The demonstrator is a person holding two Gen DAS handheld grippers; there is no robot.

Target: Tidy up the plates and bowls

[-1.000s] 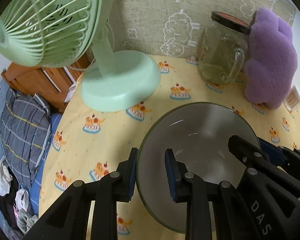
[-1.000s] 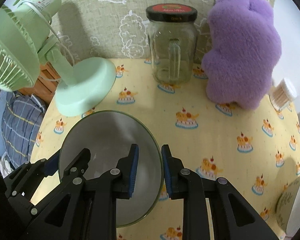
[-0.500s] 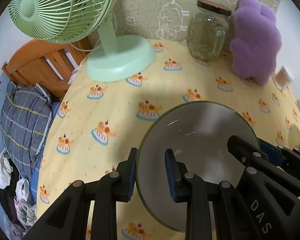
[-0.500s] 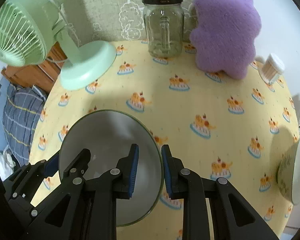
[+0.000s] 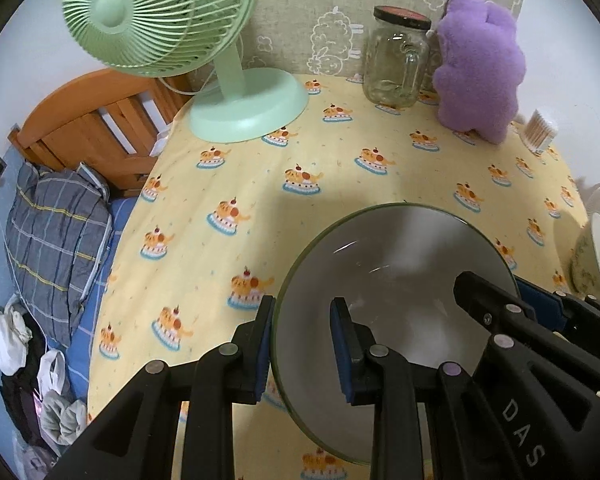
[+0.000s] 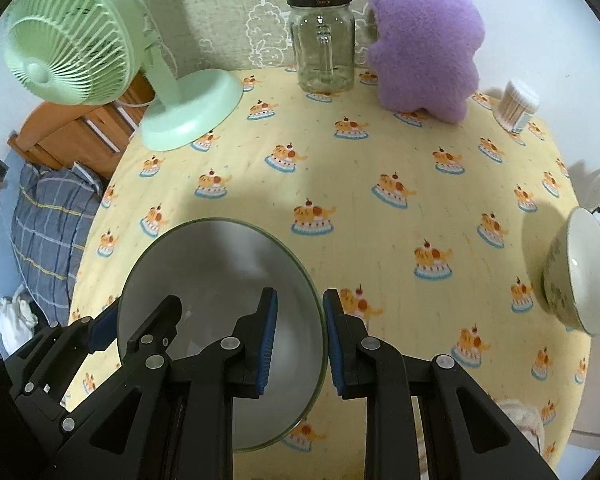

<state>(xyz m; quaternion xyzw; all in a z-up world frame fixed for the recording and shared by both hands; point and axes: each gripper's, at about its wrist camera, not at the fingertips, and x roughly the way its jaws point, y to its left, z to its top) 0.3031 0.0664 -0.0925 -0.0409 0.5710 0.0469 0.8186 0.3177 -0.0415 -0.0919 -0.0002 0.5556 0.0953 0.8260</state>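
A grey bowl with a green rim (image 5: 396, 264) (image 6: 220, 272) is held between both grippers above the yellow tablecloth. My left gripper (image 5: 302, 344) is shut on the bowl's left rim. My right gripper (image 6: 299, 338) is shut on the bowl's right rim; it also shows in the left wrist view (image 5: 512, 312). A second patterned bowl with a white inside (image 6: 576, 272) stands at the table's right edge, also partly visible in the left wrist view (image 5: 596, 256).
A green fan (image 6: 80, 40) stands at the back left, a glass jar with a dark lid (image 6: 322, 40) and a purple plush toy (image 6: 424, 36) at the back. A cotton swab tub (image 6: 518, 104) is at the right. A bed (image 5: 56, 216) lies beyond the left table edge.
Both grippers with the bowl have pulled back and up from the fan and jar. More of the table shows, and the patterned bowl at the right has come into view.
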